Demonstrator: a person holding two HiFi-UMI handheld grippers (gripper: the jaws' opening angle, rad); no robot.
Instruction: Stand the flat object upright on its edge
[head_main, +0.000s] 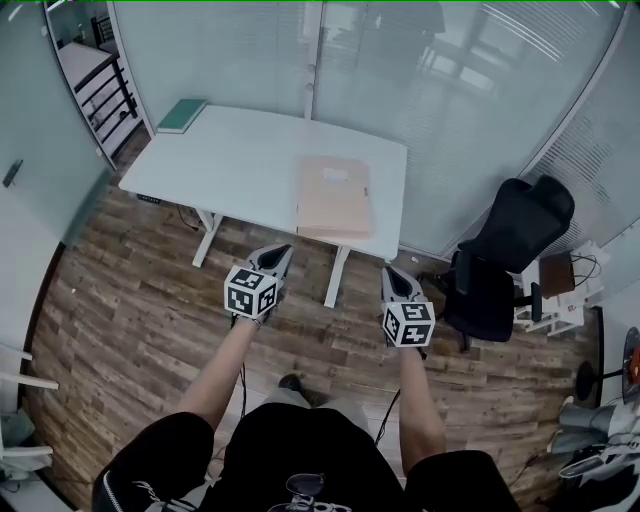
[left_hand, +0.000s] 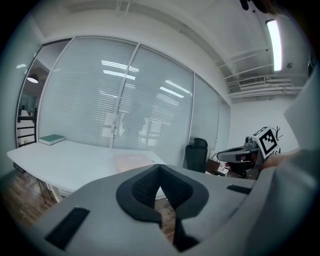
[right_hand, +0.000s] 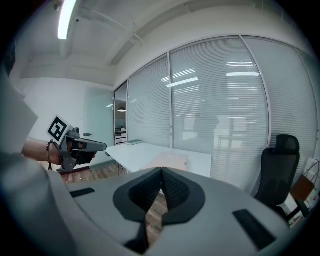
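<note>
A flat tan envelope-like object (head_main: 333, 196) lies flat on the white table (head_main: 240, 170), near its front right corner. It also shows faintly in the left gripper view (left_hand: 132, 160) and in the right gripper view (right_hand: 167, 161). My left gripper (head_main: 281, 254) hovers over the wood floor short of the table's front edge, shut and empty. My right gripper (head_main: 392, 272) is level with it to the right, also shut with nothing in it. Both sets of jaws (left_hand: 160, 172) (right_hand: 161, 175) meet tip to tip.
A green book (head_main: 182, 115) lies at the table's far left corner. A black office chair (head_main: 505, 255) stands right of the table, with a white shelf unit (head_main: 555, 290) behind it. Glass walls with blinds close off the back.
</note>
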